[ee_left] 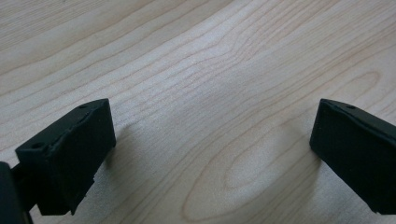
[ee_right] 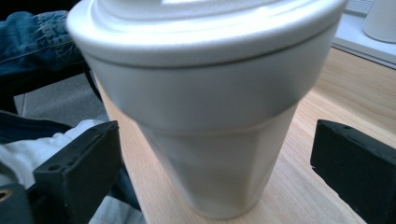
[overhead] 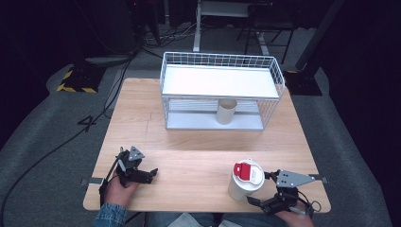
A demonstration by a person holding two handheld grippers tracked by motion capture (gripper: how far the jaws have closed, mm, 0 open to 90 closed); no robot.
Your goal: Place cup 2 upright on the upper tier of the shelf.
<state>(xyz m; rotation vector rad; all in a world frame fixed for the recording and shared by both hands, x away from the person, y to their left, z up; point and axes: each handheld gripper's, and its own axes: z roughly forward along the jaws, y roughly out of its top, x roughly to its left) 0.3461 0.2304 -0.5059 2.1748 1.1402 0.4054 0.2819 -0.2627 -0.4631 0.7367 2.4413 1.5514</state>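
Approach is the step in hand: the right hand-held gripper [overhead: 261, 188] sits at about five o'clock on the desk [overhead: 189, 142], its jaws spread wide and released, flanking the white lidded cup [overhead: 246, 179] without touching it. In the right gripper view the cup [ee_right: 210, 116] stands upright between the two black jaws, with clear gaps on both sides, and its base rests on the wood close to the desk's near edge. A red tab [overhead: 243, 170] marks the cup's lid. The left hand-held gripper [overhead: 152, 173] lies at roughly seven o'clock, well apart from the cup, also released; the left gripper view shows its jaws wide open over bare wood [ee_left: 210, 93], with nothing between them. At twelve o'clock stands a white wire rack [overhead: 222, 90] with a flat upper shelf, and a second, beige cup [overhead: 226, 111] sits upright on its lower level. Judging from this, the grasp has not yet been made. The next move calls for easing the right jaws a little further around the cup's body, below the lid rim, and then closing gently, since the tapered wall looks likely to slip or crush under a hard squeeze. The cup's place near the desk edge also argues for a steady, level lift.
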